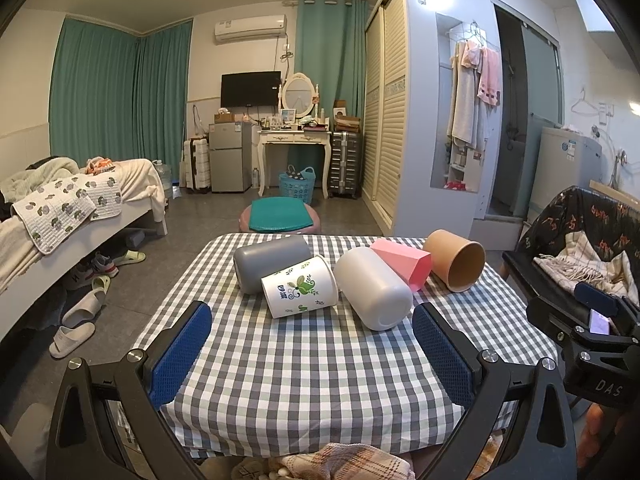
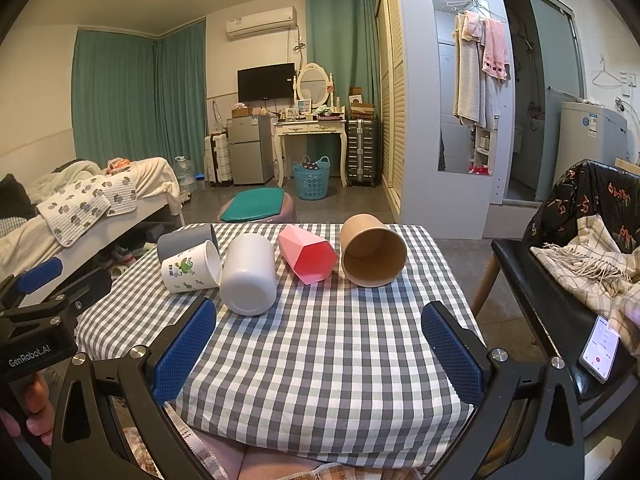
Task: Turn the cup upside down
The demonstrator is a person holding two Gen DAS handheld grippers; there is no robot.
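Note:
Several cups lie on their sides at the far half of a checkered table (image 1: 312, 368): a grey cup (image 1: 268, 262), a white cup with green leaf print (image 1: 299, 287), a plain white cup (image 1: 370, 288), a pink faceted cup (image 1: 402, 262) and a brown paper cup (image 1: 456, 260). They also show in the right wrist view: the grey cup (image 2: 184, 240), printed cup (image 2: 191, 267), white cup (image 2: 249, 274), pink cup (image 2: 306, 254) and brown cup (image 2: 372, 250). My left gripper (image 1: 312, 344) is open and empty, short of the cups. My right gripper (image 2: 320, 344) is open and empty too.
A black chair with a plaid scarf (image 2: 592, 264) and a phone (image 2: 600, 348) stands right of the table (image 2: 320, 380). A bed (image 1: 72, 208) is at the left, a pink stool with a green cushion (image 1: 280, 218) beyond the table.

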